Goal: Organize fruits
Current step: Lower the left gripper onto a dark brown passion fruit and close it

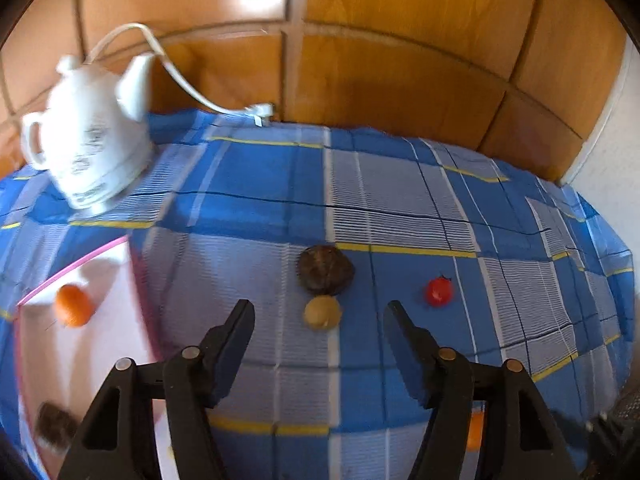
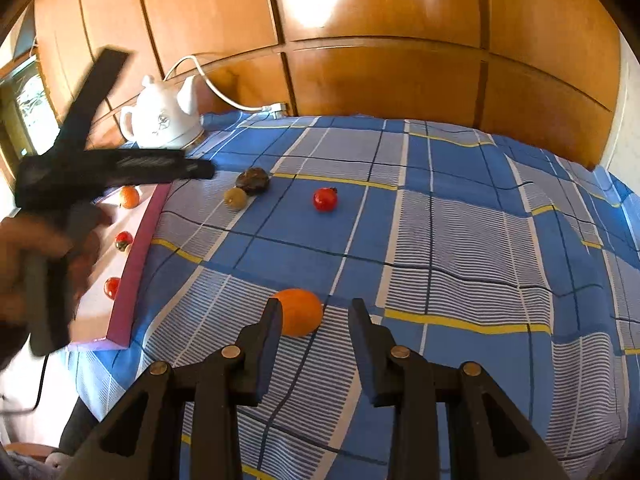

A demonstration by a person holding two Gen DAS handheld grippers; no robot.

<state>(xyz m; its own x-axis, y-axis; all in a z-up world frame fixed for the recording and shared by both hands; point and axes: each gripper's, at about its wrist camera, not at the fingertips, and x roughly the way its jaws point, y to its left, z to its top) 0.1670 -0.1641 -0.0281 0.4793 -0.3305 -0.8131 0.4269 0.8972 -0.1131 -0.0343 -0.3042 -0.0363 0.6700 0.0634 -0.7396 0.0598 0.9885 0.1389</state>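
The surface, draped in a blue checked cloth, carries everything. At its ten o'clock corner stands a white kettle, out of the working area, its cord trailing to the wall. Along the nine o'clock edge lies a pink-rimmed tray, the likely collecting place, since an orange fruit and two small red fruits already sit in it; a dark blurred thing at the tray's near end may be another fruit.

The left hand-held gripper hovers with its fingers spread, aimed at twelve o'clock toward a dark brown fruit and a yellowish fruit touching it. A red fruit lies apart at two o'clock.

The right hand-held gripper is also spread wide, empty, with an orange sitting just past its left finger (slightly off centre, so a small shift left seems needed before closing).
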